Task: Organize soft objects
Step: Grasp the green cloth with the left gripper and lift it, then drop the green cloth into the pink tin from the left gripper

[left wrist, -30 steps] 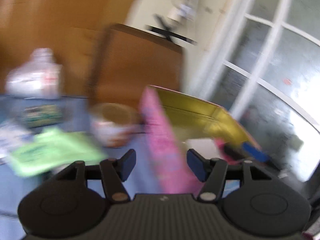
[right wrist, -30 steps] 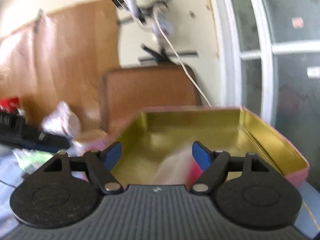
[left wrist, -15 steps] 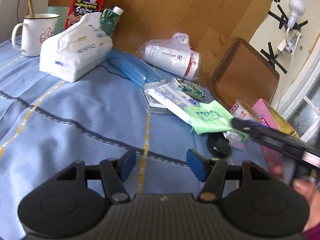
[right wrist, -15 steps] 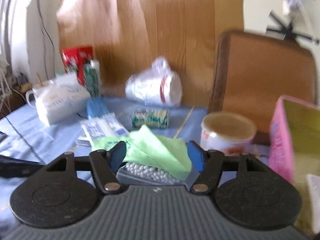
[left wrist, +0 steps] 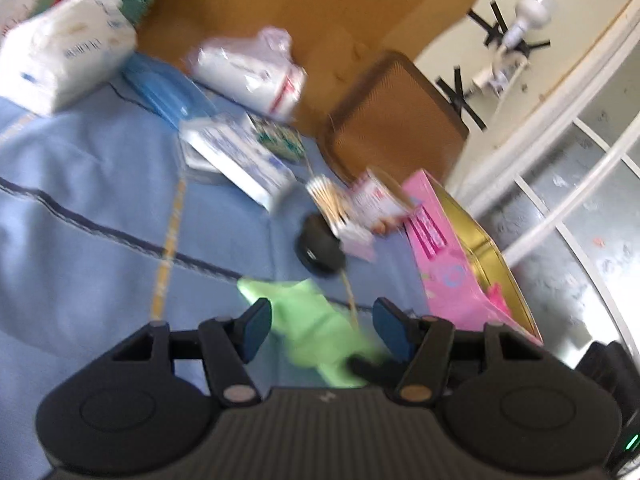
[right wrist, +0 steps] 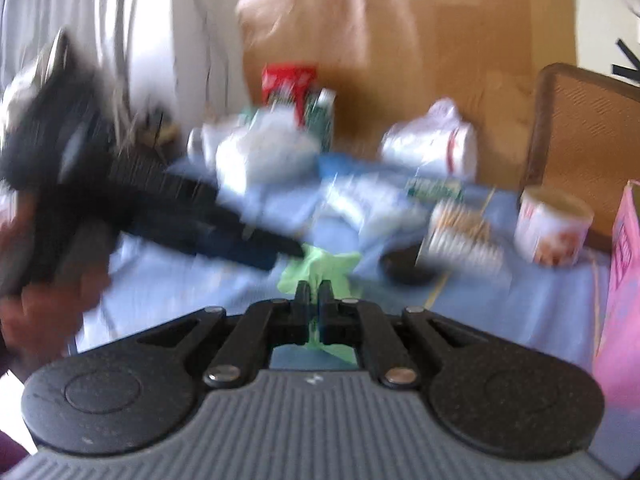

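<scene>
A pale blue tablecloth (left wrist: pixel 100 184) with a dark stripe runs ahead of both grippers to a wood-panelled wall (left wrist: pixel 320 8). The right gripper (right wrist: pixel 315 294) is clamped tight on a soft, crumpled green cloth (right wrist: pixel 320 266). The left gripper (left wrist: pixel 318 326) stands half open, the cloth between its pads, untouched; a glossy pink tin (left wrist: pixel 448 272) lies right of it

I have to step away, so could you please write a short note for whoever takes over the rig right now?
Right hand-held gripper: shut on the green cloth, pinching it above the blue tablecloth.
Left hand-held gripper: open, holding nothing, close beside the cloth.
Pink tin: open at the right, something pink already inside.
Left to do: carry the cloth to the tin; the tissue pack and other packets remain on the table.
</scene>
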